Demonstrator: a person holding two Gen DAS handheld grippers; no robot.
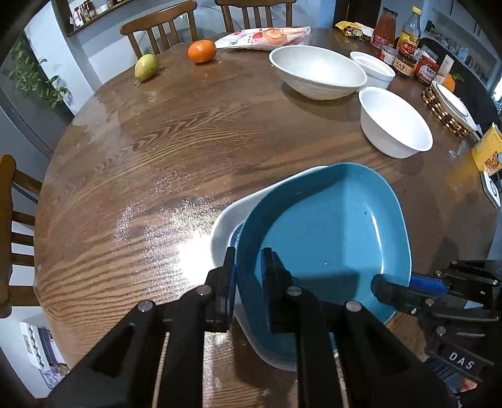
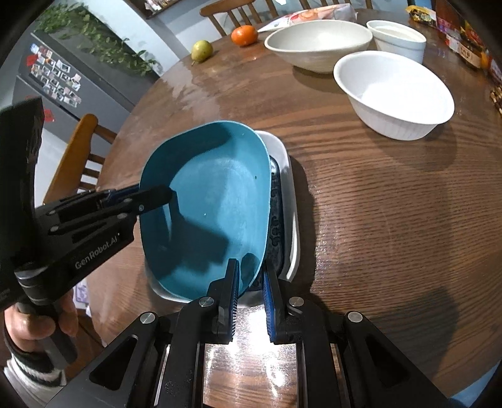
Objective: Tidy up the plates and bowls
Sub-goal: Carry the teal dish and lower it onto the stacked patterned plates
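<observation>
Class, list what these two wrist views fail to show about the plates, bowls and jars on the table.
- White dish: both views, mostly covered by the blue plate; its patterned centre shows only as a strip.
- Jar labels: left wrist view, too small to read.
- Plate on the beaded mat: left wrist view, seen only edge-on at the frame's margin.

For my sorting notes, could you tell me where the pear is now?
The pear lies at the round table's far left edge, left of the orange, near a chair.
</observation>
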